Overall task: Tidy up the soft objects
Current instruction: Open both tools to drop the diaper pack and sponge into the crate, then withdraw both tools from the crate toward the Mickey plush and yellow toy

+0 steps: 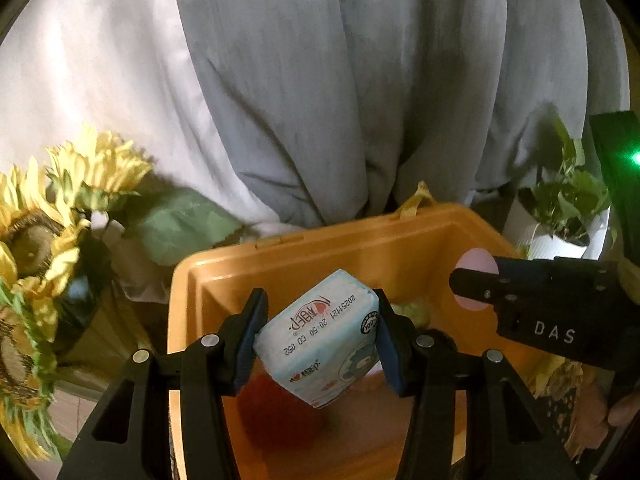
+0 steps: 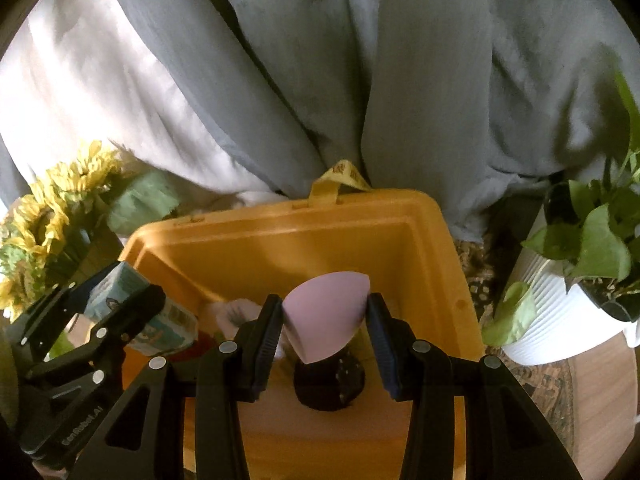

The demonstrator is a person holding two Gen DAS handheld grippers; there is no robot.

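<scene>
1. Grey and white curtains (image 2: 320, 80) hang behind an orange bin (image 2: 436, 240), the landmark; sunflowers (image 1: 60, 208) stand to its left, a potted plant (image 2: 576, 280) to its right.
2. Left gripper (image 1: 318, 334) pinches a blue tissue pack (image 1: 320, 340) above the bin's open mouth — apparently held there for dropping in.
3. Right gripper (image 2: 325, 320) pinches a pink sponge (image 2: 326, 312) over the bin too.
4. Red, white and dark soft things already lie inside — indistinct.
</scene>
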